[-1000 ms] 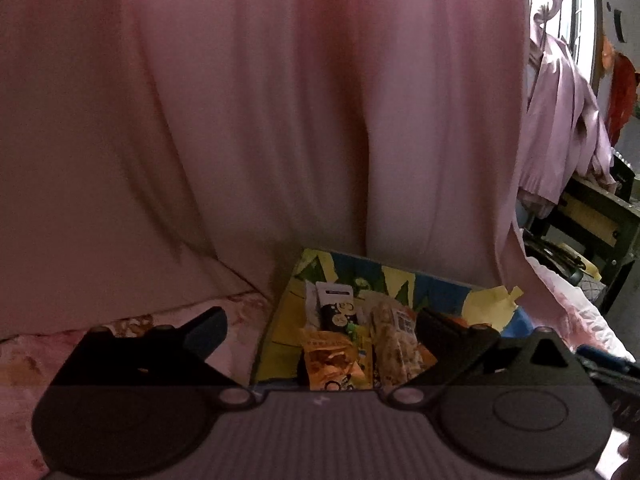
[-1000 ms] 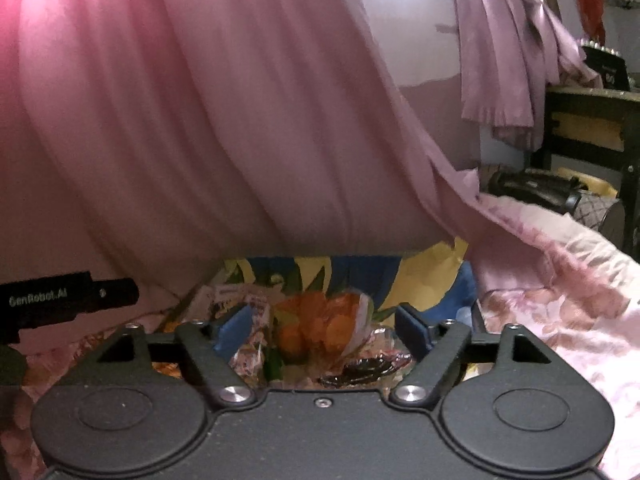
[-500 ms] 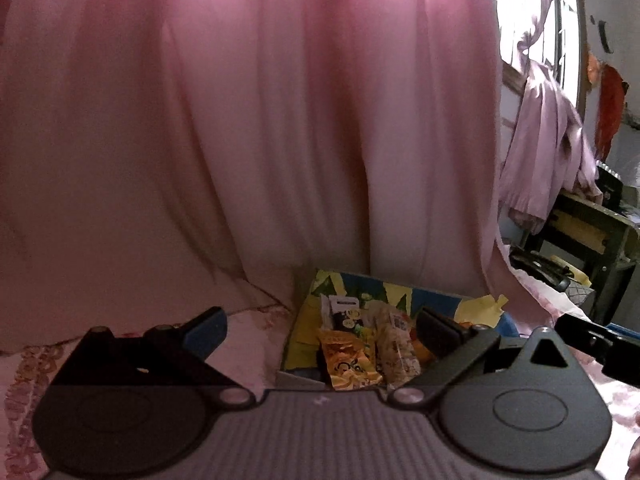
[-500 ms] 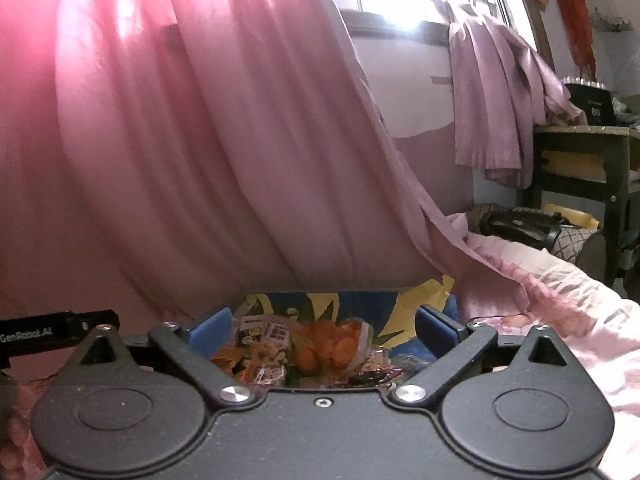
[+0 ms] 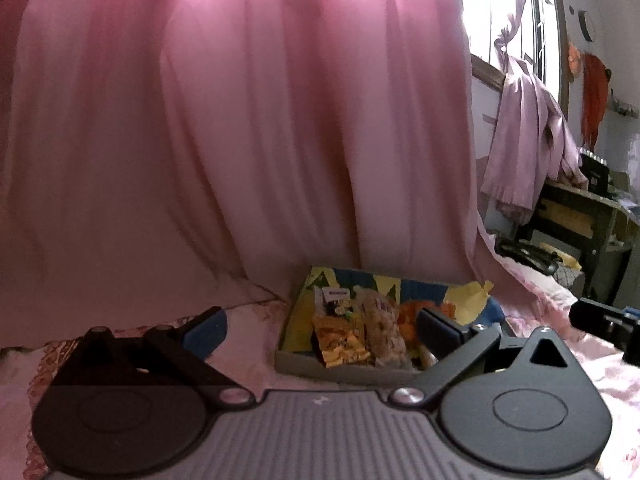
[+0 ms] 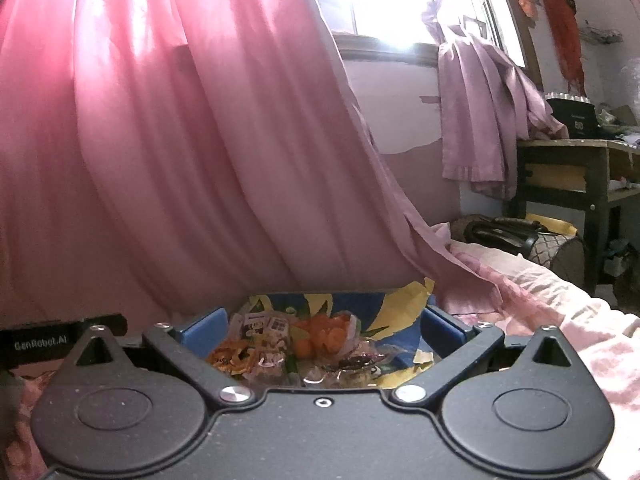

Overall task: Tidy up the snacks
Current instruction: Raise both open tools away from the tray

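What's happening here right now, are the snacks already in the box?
Snack packets lie packed in the colourful box on the pink bedspread: an orange packet, a pale one beside it and an orange-fruit bag. The left gripper and right gripper are both open, holding nothing, aimed at the box.

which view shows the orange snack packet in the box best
The left wrist view: the orange snack packet lies in plain sight at the front of the box, between the open fingers. In the right wrist view the packet is partly cut off by the gripper body.
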A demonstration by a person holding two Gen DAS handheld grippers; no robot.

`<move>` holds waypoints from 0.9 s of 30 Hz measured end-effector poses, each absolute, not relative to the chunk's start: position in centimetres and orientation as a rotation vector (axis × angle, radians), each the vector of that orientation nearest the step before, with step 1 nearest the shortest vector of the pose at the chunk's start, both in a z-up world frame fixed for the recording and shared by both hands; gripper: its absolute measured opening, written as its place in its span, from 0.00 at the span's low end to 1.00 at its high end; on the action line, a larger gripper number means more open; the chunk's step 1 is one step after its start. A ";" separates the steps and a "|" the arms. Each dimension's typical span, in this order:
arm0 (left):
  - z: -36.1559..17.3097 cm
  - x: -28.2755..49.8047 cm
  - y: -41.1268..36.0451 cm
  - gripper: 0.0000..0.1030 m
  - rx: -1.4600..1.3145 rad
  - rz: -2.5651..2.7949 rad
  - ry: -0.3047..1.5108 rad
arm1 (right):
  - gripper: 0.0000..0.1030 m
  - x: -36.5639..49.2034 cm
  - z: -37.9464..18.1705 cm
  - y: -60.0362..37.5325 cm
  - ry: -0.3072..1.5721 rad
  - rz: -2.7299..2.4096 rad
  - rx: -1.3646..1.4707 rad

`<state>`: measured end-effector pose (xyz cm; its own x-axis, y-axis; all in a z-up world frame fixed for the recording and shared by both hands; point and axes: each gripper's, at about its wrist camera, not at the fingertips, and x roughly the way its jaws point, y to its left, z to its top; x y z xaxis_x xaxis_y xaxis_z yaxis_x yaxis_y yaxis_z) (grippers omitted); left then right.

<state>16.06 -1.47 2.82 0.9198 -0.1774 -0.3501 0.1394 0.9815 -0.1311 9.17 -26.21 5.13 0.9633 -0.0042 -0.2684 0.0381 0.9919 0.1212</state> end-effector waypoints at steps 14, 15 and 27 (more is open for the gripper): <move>2.3 12.7 -1.0 1.00 -0.101 -0.127 0.394 | 0.99 5.8 4.7 -26.2 0.278 -0.054 0.124; 2.3 12.5 -1.0 1.00 -0.102 -0.125 0.394 | 0.99 5.6 4.7 -26.2 0.280 -0.056 0.125; 1.1 10.4 -0.9 1.00 -0.081 -0.122 0.472 | 0.99 3.5 3.0 -25.0 0.381 -0.067 0.128</move>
<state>10.37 -0.93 1.08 0.8837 -0.1362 -0.4479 0.0988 0.9895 -0.1059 3.45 -24.95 3.00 0.9264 -0.0412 -0.3744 0.0891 0.9898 0.1115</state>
